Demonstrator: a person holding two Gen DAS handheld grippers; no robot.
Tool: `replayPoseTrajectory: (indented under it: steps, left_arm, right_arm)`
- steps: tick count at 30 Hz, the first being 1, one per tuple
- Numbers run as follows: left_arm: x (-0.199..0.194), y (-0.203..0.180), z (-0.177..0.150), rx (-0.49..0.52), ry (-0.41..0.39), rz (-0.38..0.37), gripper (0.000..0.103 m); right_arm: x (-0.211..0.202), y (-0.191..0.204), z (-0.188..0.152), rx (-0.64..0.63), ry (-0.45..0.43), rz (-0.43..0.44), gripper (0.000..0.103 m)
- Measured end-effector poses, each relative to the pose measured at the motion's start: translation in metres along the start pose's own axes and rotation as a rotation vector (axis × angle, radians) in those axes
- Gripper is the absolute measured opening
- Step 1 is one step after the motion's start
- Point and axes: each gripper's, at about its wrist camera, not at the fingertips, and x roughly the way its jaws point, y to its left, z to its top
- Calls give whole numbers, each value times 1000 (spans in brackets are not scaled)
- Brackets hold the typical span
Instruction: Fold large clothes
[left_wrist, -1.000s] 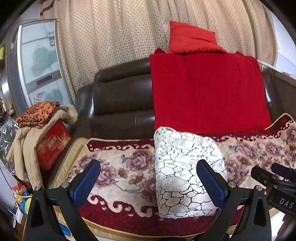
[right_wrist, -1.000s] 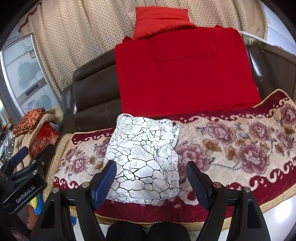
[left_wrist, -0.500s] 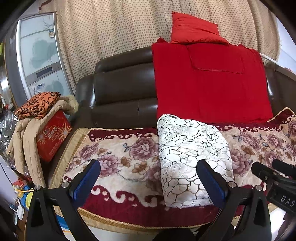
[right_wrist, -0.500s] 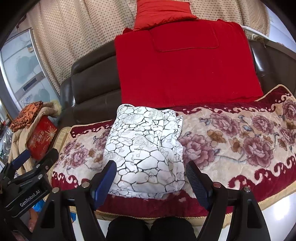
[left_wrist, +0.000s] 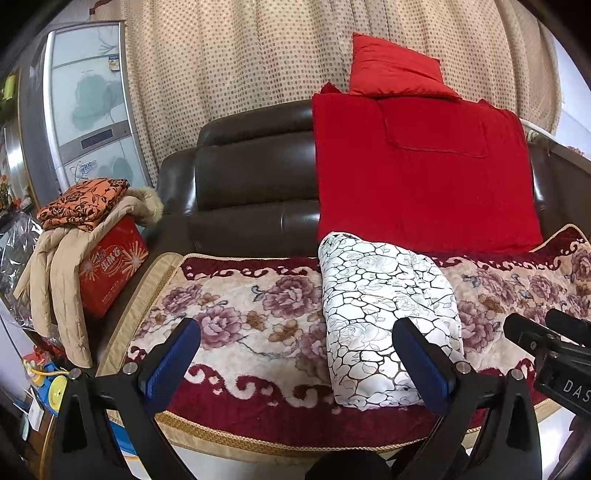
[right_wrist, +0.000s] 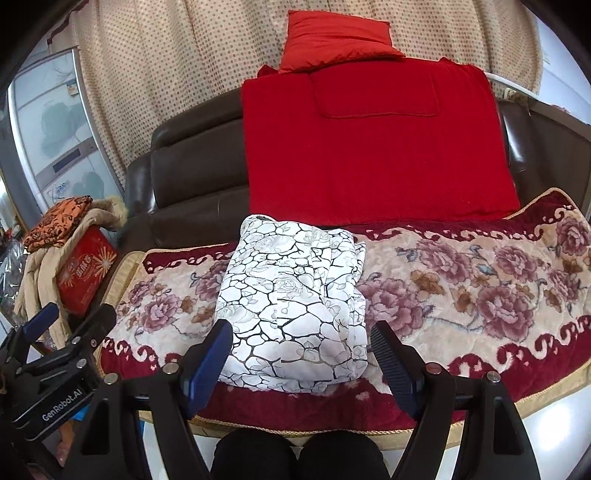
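The curtain (left_wrist: 236, 70) fills the wall behind everything, beige with small dots. In front of it stands the dark brown leather sofa (left_wrist: 251, 173), and over its seat lies a floral blanket (left_wrist: 255, 306) in cream, pink and deep red with a gold braid edge. A red cover (left_wrist: 424, 177) hangs down the sofa back on the right half, and a red cushion (left_wrist: 395, 70) sits on top of it against the curtain. At the far left a tall cabinet (left_wrist: 85, 110) with frosted panels stands next to the sofa arm.

The folded garment (right_wrist: 295, 310), white with a black cracked pattern, lies on the blanket near the seat's front edge, folded into a thick oblong that runs from front to back. Its far end reaches just short of the red cover.

Left of the sofa, a beige coat (left_wrist: 62, 269) with a fur collar drapes over a red box (left_wrist: 110, 269), and a folded orange cloth (left_wrist: 81, 203) rests on top of the pile.

My left gripper (left_wrist: 295, 354) hangs above the blanket's front edge with its fingers spread wide, gripping nothing. My right gripper (right_wrist: 303, 350) hovers in front of the near end of the garment, fingers likewise released and clear of the fabric. My dark-clothed knees (right_wrist: 299, 458) show below it.
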Motion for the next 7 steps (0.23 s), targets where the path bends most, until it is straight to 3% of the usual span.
replayPoseTrajectory:
  steps: [7]
  left_arm:
    - [40,0,7,-18,50,-15,103]
  right_arm:
    - [29,-7,12,19,24,3,80]
